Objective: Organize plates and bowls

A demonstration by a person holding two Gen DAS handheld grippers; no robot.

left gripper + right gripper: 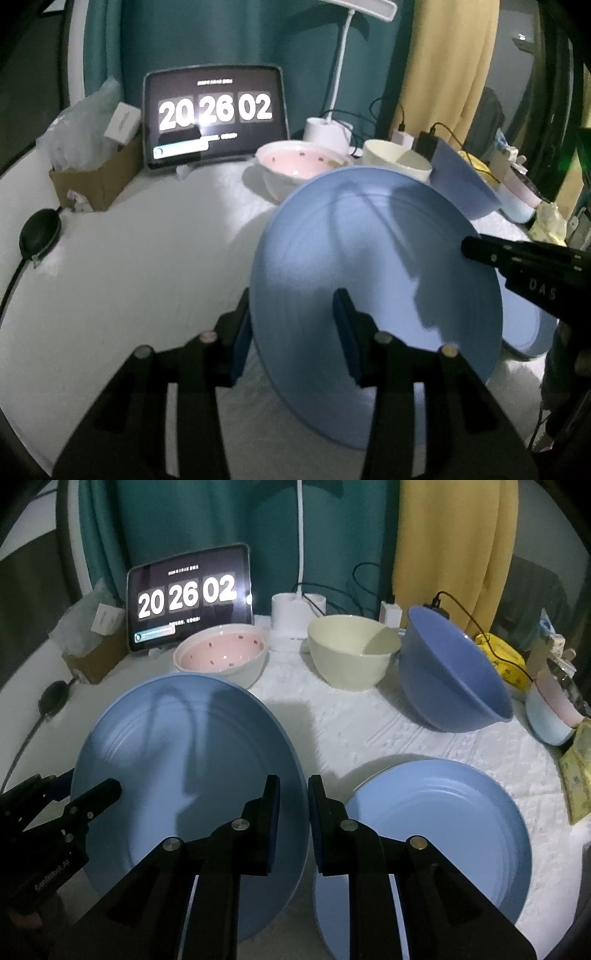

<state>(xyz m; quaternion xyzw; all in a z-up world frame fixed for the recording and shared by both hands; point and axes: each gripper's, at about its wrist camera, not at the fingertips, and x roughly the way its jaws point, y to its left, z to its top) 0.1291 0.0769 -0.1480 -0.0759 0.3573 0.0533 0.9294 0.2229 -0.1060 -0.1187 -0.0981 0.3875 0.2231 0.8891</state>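
1. The left tool [295,325] and the right tool [293,819] are both gripping the large round pale-blue plate [184,760], one on each side of its rim, each with one pad on the face and one behind; the plate is tilting steeply, lifted clear of the bench [388,731].
2. A second round pale-blue plate [443,812] is lying flat on the bench just right of the held one, which I take to be where it belongs.
3. The risk, as I judge it, is slipping: the rim is thin and smooth, the pads are covering only a small part of it, and uneven pulling by the two hands could be twisting it loose.
4. A drop here could be striking the lower plate's edge and chipping both.
5. Swinging the plate too far back could be knocking the pink spotted bowl [221,653], the cream bowl [351,650] or the deep blue bowl [454,675] leaning on its side.
6. The bench is wearing a white textured cloth, which may be bunching under sliding crockery.
7. The room is dim; a tablet clock [188,594], a white lamp base [291,616], trailing cables, a cardboard box [96,177] and teal and yellow curtains are crowding the back.
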